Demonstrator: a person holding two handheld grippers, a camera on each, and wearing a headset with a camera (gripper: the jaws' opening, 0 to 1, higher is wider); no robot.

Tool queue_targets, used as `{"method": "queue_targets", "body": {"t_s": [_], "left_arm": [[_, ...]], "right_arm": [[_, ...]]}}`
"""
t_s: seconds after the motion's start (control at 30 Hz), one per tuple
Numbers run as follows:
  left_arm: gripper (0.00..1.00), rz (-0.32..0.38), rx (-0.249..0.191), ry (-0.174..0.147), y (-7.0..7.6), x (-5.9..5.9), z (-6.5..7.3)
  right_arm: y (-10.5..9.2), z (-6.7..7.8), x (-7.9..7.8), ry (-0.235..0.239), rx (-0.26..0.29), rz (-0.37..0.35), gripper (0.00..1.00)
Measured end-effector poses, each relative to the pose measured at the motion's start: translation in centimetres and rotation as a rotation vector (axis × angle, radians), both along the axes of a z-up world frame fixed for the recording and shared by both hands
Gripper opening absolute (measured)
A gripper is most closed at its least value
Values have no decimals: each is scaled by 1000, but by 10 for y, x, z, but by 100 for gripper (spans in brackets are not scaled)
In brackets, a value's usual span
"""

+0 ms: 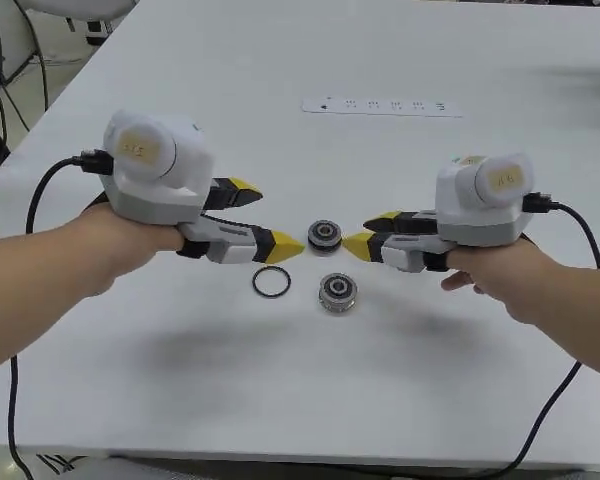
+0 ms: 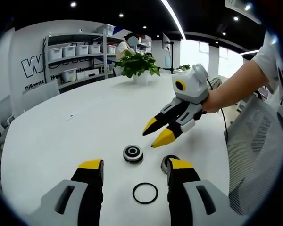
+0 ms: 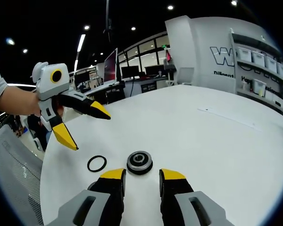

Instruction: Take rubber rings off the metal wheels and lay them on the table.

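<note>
Where a shelf rack (image 2: 75,52) stands in the upper left of the left gripper view, white bins (image 2: 68,51) sit in rows on its boards. What they hold cannot be made out. To the right of the rack, a white pot (image 2: 141,78) holds a leafy green plant (image 2: 137,63).

In the head view, the left tongs (image 1: 270,218) are at the left of the white desk (image 1: 280,400), spread wide and holding nothing. Below their lower tip a thin black rubber ring (image 1: 271,282) lies flat on the desk, free of any wheel. Two small metal wheels come next. The far wheel (image 1: 324,235) sits at the centre of the frame, between the two sets of yellow tips, and has a dark band round its rim. The near wheel (image 1: 337,291) lies just right of the ring, apart from it, and its rim looks silvery. At the right, the right tongs (image 1: 370,230) are slightly parted and empty, with their tips pointing at the far wheel but not touching it.

The wall lettering (image 2: 30,66) behind the rack starts with a large white "W". A smaller line under it begins "Diligent", and the rest is too small to read. A white power strip (image 1: 380,106) lies on the desk at the upper centre of the head view, and its marks are unreadable.
</note>
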State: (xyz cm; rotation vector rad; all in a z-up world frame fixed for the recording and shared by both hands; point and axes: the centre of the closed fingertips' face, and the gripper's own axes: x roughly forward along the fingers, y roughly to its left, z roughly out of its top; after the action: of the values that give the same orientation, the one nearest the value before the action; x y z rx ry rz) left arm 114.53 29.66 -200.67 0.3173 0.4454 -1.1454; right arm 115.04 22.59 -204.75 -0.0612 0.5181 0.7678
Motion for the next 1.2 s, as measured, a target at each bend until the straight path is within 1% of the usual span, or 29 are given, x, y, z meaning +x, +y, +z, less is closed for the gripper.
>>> {"method": "queue_targets", "body": {"t_s": [0.13,0.27,0.47,0.7,0.77,0.87,1.0,1.07,1.2], "left_arm": [[49,-15,10,1,-8,1,-4],[46,-21,21,2,-12,3,-8],[41,-11,15,18,-21,12,-11],[35,-13,35,30,-29,18,-21],[33,-15,41,35,-31,18,-24],[32,-24,54,34,-34,18,-27],[28,-33,61,40,-38,19,-30],[26,-47,81,34,-40,18,-32],[24,-60,98,30,-45,19,-36]], "right_arm": [[2,-2,1,-3,-10,6,27],[5,-4,2,-5,-16,13,27],[9,-5,2,-5,-22,23,27],[11,-8,1,-2,-26,33,27],[12,-9,1,0,-27,35,27],[11,-10,1,2,-30,37,27],[9,-11,2,4,-31,35,27],[9,-12,2,5,-32,34,27],[7,-14,3,7,-32,35,27]]}}
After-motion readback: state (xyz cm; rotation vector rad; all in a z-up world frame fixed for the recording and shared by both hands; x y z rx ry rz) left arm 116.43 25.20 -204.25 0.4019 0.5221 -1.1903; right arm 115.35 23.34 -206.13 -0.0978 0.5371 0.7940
